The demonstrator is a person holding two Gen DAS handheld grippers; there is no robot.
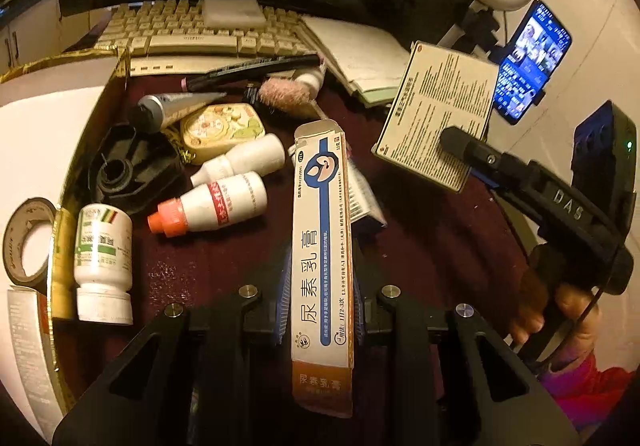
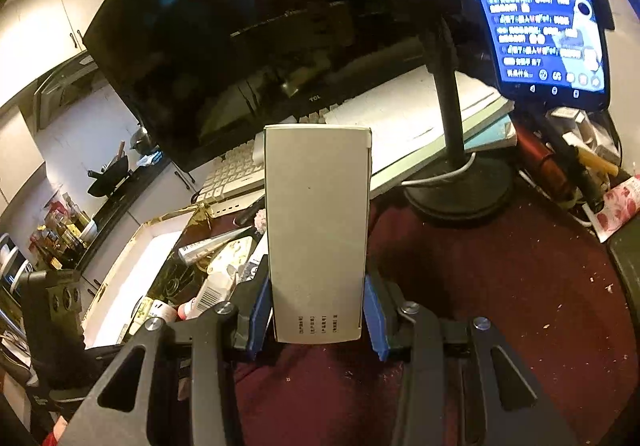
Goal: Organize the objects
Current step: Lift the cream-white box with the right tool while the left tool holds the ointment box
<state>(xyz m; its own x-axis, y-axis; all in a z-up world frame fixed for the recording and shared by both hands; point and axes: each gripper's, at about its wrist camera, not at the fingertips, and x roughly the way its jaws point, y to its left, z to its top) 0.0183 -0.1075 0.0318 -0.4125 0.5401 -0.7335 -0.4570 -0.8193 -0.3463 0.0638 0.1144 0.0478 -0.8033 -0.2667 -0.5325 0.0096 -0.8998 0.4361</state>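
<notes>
My left gripper (image 1: 322,298) is shut on a long white and blue ointment box (image 1: 322,230), held upright over the dark red cloth. My right gripper (image 2: 318,314) is shut on a flat grey-white carton (image 2: 318,230); in the left wrist view the same carton (image 1: 436,113) shows its printed side, raised at the right. On the cloth lie a white pill bottle (image 1: 104,258), an orange-capped bottle (image 1: 212,205), a small white bottle (image 1: 244,159), a tin (image 1: 220,129), a tube (image 1: 172,109) and a black lid (image 1: 128,169).
A gold-edged white box (image 1: 52,125) lies at the left with a tape roll (image 1: 26,242). A keyboard (image 1: 200,33) and monitor (image 2: 240,45) stand behind. A ring-light stand (image 2: 456,181), a phone (image 2: 548,17) and papers (image 1: 360,53) are at the right.
</notes>
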